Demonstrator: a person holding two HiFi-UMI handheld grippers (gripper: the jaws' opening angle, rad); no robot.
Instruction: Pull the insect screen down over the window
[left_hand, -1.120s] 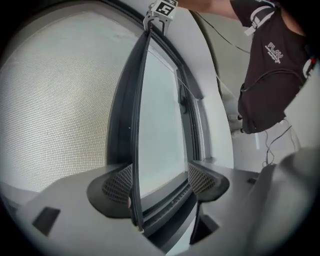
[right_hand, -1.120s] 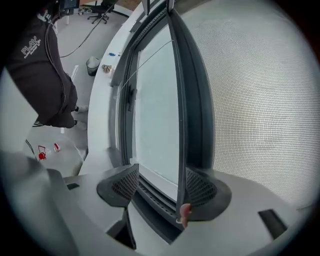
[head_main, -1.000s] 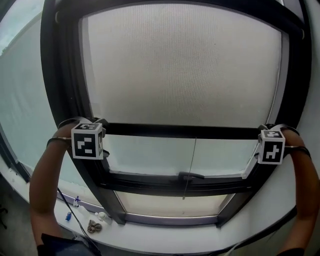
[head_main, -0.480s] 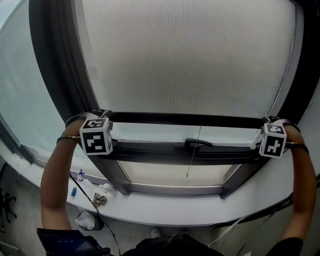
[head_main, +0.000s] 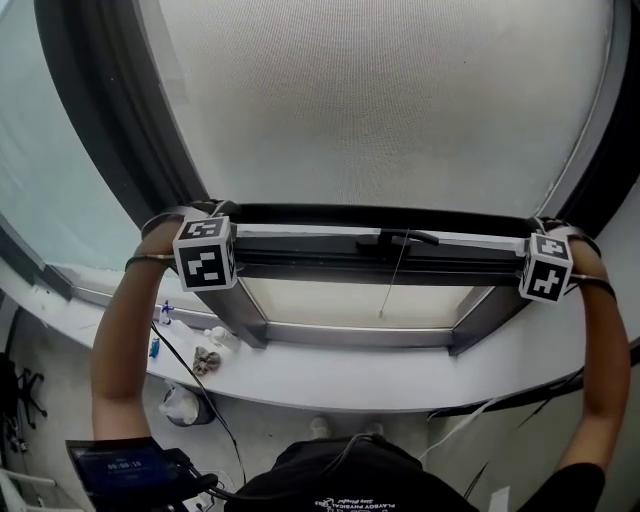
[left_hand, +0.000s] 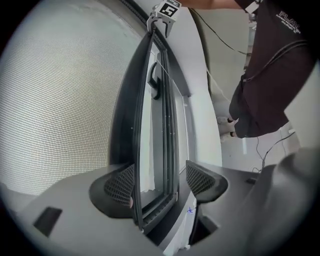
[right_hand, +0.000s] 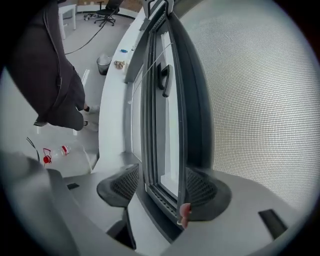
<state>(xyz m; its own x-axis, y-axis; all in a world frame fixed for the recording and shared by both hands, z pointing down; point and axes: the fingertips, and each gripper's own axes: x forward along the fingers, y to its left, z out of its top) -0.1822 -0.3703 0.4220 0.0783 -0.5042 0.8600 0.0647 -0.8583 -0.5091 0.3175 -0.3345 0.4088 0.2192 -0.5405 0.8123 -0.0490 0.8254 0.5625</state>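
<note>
While left gripper (left_hand: 161, 184) and right gripper (right_hand: 161, 189) stand open, insect screen bar (head_main: 300, 214) between jaws

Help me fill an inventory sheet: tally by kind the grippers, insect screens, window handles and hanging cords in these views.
Grippers: 2, the left gripper and the right gripper
Insect screen: 1
Window handle: 1
Hanging cord: 1
Total: 5
</note>
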